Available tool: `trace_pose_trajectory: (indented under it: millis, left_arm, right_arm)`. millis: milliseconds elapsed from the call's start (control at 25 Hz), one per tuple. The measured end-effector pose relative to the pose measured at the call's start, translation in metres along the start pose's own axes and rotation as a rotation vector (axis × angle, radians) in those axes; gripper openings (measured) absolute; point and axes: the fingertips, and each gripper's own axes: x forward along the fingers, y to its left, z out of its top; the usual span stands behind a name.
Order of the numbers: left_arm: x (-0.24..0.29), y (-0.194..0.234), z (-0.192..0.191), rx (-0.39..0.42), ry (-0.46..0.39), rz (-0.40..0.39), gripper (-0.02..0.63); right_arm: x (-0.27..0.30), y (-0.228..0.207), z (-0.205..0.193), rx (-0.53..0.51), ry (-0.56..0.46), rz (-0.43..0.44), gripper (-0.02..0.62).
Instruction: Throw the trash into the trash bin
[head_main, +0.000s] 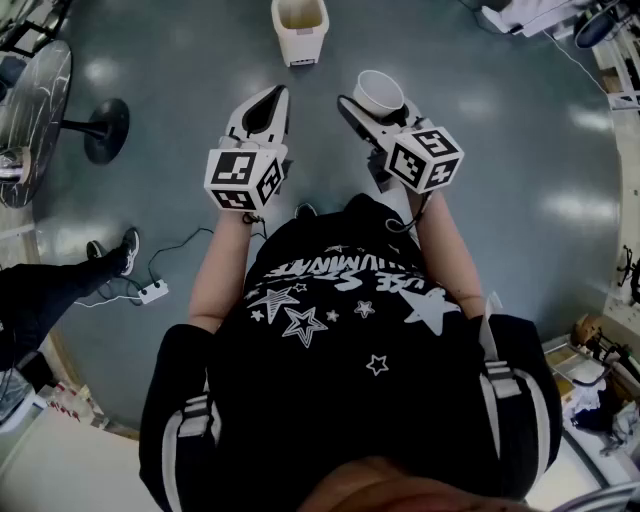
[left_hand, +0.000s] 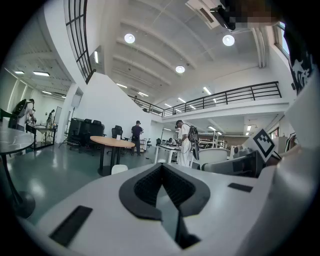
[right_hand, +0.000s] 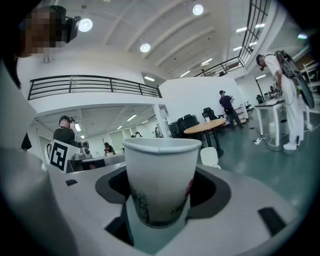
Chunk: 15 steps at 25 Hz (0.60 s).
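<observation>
A white paper cup stands upright between the jaws of my right gripper, which is shut on it. In the right gripper view the cup fills the middle, with the black pads against its sides. My left gripper is held level beside it, shut with nothing in it. Its black pads meet at the tips in the left gripper view. A cream trash bin stands on the grey floor ahead, between and beyond both grippers, open at the top.
A standing fan with a round black base is at the left. Another person's leg and shoe and a power strip lie at lower left. Cluttered benches line the right side. A round table and people stand farther off.
</observation>
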Motion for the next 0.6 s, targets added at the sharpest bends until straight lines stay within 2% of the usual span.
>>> trace_pose_trajectory:
  millis: [360,600]
  left_arm:
    - [0.017,0.011,-0.003,-0.001,0.017,-0.002,0.011]
    - [0.053,0.036,0.001,0.001,0.014,0.055,0.01]
  right_arm:
    - [0.016,-0.015,-0.002,0.024,0.026,-0.005,0.307]
    - [0.046,-0.054,0.015,0.015,0.028,0.019,0.308]
